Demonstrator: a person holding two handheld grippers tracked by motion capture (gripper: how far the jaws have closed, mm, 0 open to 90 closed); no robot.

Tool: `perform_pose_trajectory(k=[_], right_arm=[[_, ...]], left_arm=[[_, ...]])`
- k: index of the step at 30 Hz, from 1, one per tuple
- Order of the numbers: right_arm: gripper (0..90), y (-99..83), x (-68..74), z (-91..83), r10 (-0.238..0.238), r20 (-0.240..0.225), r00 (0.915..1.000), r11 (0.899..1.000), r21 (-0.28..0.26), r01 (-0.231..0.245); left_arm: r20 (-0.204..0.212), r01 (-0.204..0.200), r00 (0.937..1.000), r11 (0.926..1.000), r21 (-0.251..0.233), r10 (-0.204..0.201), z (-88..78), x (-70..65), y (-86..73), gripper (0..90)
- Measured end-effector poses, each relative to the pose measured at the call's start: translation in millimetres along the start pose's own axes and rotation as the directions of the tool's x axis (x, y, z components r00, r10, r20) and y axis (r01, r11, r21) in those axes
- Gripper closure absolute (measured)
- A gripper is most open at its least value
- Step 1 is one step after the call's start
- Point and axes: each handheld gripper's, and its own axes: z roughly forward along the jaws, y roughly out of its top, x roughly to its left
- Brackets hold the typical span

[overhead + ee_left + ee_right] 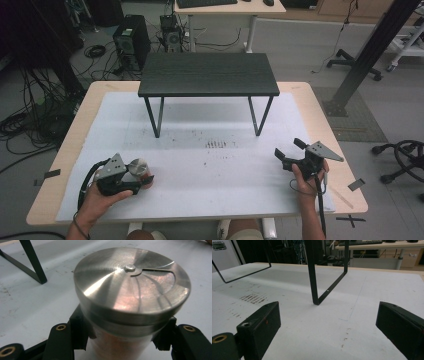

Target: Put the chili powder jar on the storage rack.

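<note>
A jar with a metal lid is pinched between the jaws of the left gripper, near the front left of the desk, on the white mat. In the left gripper view, the jaws are seen pressed against the jar's sides just below the lid. The right gripper is held at the front right, well apart from the jar, its jaws spread with nothing between them. A small black stand is set toward the back of the mat.

White mat on wooden table, black metal-legged shelf at its far edge, computer tower on floor
</note>
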Motion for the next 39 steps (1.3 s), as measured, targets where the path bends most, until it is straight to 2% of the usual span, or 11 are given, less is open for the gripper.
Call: perform_pose_trajectory(k=[9,14,15,17,25,26,28,29,34,35,39], right_arm=[[5.7,0.1,0.0,-0.2,0.000,0.001,1.0000,1.000,-0.001,0.000],[5.6,0.1,0.0,-0.1,-0.001,0.000,1.0000,1.000,-0.001,0.001],[5.7,0.1,0.0,0.0,-0.001,0.000,1.0000,1.000,0.000,0.001],[5.7,0.1,0.1,0.1,-0.001,-0.001,1.0000,1.000,0.001,0.001],[5.7,0.1,0.3,0.5,-0.003,-0.003,1.0000,1.000,0.004,0.003],[5.7,0.1,0.3,0.5,-0.003,-0.003,1.0000,1.000,0.004,0.003],[5.7,0.1,0.4,0.6,-0.002,-0.003,1.0000,1.000,0.005,0.002],[5.7,0.1,0.4,0.6,-0.002,-0.003,1.0000,1.000,0.005,0.002],[5.7,0.0,0.0,0.6,-0.002,-0.002,1.0000,1.000,0.006,0.002],[5.7,0.0,0.0,0.6,-0.002,-0.002,1.0000,1.000,0.006,0.002],[5.7,0.0,-0.2,0.5,0.000,-0.002,1.0000,1.000,0.005,0.000]], left_arm=[[0.007,-0.007,1.0000,0.9999,0.013,0.007,-0.7,-1.1,3.9,42.8],[0.028,-0.025,0.9993,0.9997,-0.006,0.025,-4.3,-2.3,17.8,42.8],[0.038,-0.036,0.9986,0.9990,-0.026,0.037,-7.1,-1.5,30.1,42.8],[0.038,-0.036,0.9986,0.9990,-0.026,0.037,-7.1,-1.5,30.1,42.8],[0.078,-0.106,0.9908,0.9926,-0.059,0.111,-15.4,6.9,86.3,42.8],[0.078,-0.106,0.9908,0.9926,-0.059,0.111,-15.4,6.9,86.3,42.8],[0.094,-0.124,0.9868,0.9889,-0.082,0.131,-16.6,9.6,108.7,42.8],[0.094,-0.124,0.9868,0.9889,-0.082,0.131,-16.6,9.6,108.7,42.8],[0.113,-0.167,0.9770,0.9788,-0.118,0.181,-16.5,13.6,149.4,42.8],[0.113,-0.167,0.9770,0.9788,-0.118,0.181,-16.5,13.6,149.4,42.8],[0.122,-0.187,0.9715,0.9731,-0.134,0.203,-15.4,16.8,173.1,42.8]])
